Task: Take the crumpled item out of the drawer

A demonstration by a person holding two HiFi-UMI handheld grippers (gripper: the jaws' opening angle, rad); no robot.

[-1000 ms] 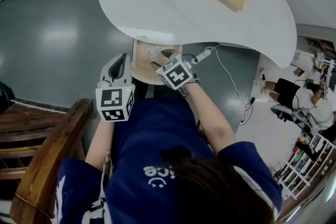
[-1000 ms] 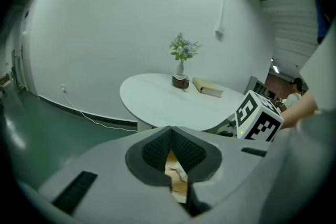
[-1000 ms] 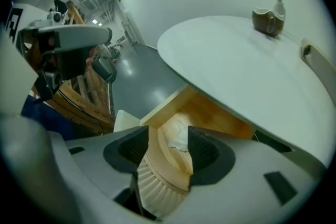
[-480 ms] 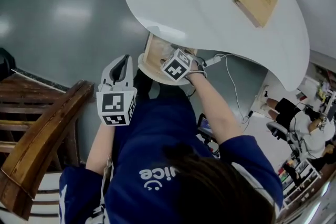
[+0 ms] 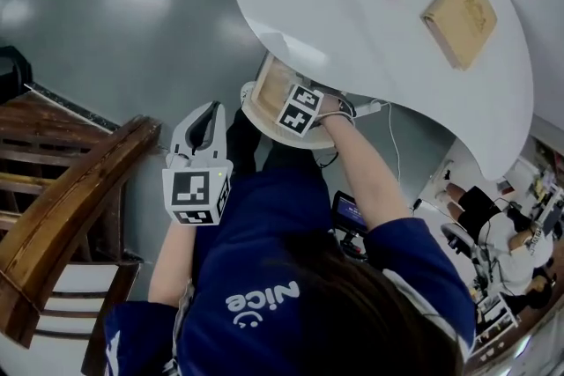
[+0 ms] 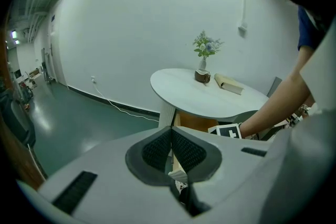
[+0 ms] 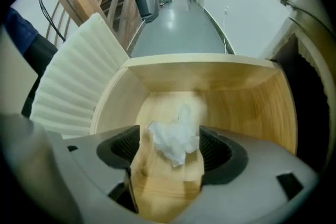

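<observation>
The right gripper (image 7: 170, 150) points down into the open wooden drawer (image 7: 247, 105) under the white table (image 5: 352, 4). Its 2 jaws have just been opening and stand spread. The crumpled white item (image 7: 176, 138) lies on the drawer floor between them, ungripped. The left gripper (image 6: 171, 150) hangs aside, jaws pressed together, empty.

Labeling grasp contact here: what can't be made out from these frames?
Right gripper view: right gripper jaws have just been opening, crumpled item between them; pad contact blurred.
Head view: item hidden by that gripper's marker cube over the drawer.
Left gripper view: drawer inside blocked by left gripper.
</observation>
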